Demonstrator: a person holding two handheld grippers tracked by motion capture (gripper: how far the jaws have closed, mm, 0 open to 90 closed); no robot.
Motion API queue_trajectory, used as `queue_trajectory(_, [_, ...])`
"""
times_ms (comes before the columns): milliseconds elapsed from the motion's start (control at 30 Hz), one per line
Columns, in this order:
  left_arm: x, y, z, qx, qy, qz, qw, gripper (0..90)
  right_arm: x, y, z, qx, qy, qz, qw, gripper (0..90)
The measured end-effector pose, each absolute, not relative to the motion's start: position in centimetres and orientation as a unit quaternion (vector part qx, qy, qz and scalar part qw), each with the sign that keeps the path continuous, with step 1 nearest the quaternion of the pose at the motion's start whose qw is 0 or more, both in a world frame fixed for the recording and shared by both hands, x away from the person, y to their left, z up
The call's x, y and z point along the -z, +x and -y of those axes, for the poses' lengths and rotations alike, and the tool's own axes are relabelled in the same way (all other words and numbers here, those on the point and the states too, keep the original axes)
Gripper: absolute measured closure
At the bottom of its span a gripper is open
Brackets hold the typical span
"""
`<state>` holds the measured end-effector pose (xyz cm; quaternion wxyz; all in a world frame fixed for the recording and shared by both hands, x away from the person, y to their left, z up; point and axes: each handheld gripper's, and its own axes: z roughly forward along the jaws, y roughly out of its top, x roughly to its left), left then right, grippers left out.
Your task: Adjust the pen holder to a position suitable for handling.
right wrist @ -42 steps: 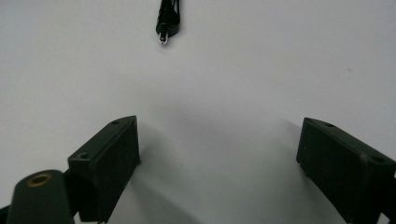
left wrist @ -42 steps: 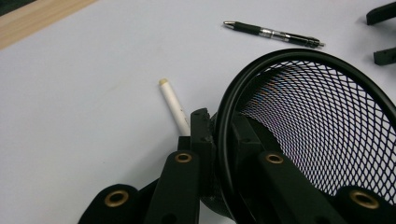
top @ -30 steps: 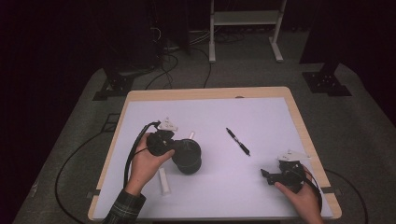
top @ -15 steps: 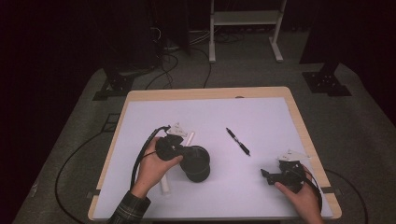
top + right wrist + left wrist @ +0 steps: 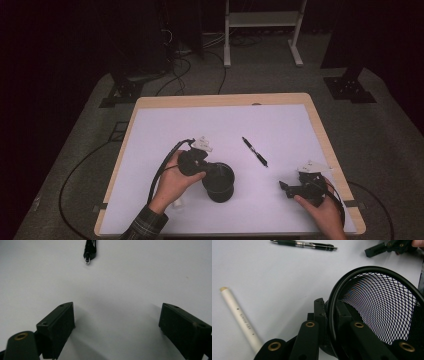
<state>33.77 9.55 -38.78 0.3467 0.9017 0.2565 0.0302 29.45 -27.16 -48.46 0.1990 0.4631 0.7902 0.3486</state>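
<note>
A black mesh pen cup (image 5: 220, 184) hangs tilted just over the white mat, left of centre. My left gripper (image 5: 206, 170) is shut on its rim, one jaw inside and one outside. In the left gripper view the jaws (image 5: 329, 308) pinch the round rim, and the cup's mesh wall (image 5: 382, 305) rises to the right. A black pen (image 5: 255, 151) lies on the mat behind the cup. My right gripper (image 5: 286, 187) rests open near the front right corner, with bare mat between its jaws (image 5: 117, 317) and the pen's tip (image 5: 89, 251) ahead of it.
A white marker (image 5: 239, 317) lies on the mat beside the left hand (image 5: 177, 204). The mat covers a wooden table whose bare edge (image 5: 320, 125) shows on the right. Stands and cables sit on the floor behind.
My left hand has carried the mesh cup to the right and toward the table's near edge, a little lower. The right gripper and the black pen have stayed where they were.
</note>
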Motion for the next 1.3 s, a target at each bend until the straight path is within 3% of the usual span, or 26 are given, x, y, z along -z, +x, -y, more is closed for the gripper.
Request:
queue_trajectory(800, [40.2,34.1,-7.8,-0.001,0.91,-0.248,0.332,81.6,48.5,29.4,27.2,-0.348,0.463,-0.79,0.199,12.1])
queue_trajectory(900, [40.2,34.1,-7.8,-0.003,0.909,-0.25,0.334,72.5,48.5,29.5,27.2,-0.348,0.463,-0.79,0.199,12.1])
queue_trajectory(1067, [39.6,33.8,-8.5,-0.002,0.904,-0.248,0.348,66.0,48.5,29.5,27.2,-0.349,0.464,-0.79,0.197,11.9])
queue_trajectory(1300, [38.7,33.8,-9.4,-0.005,0.896,-0.253,0.365,50.1,48.5,29.5,27.2,-0.349,0.464,-0.79,0.197,11.9])
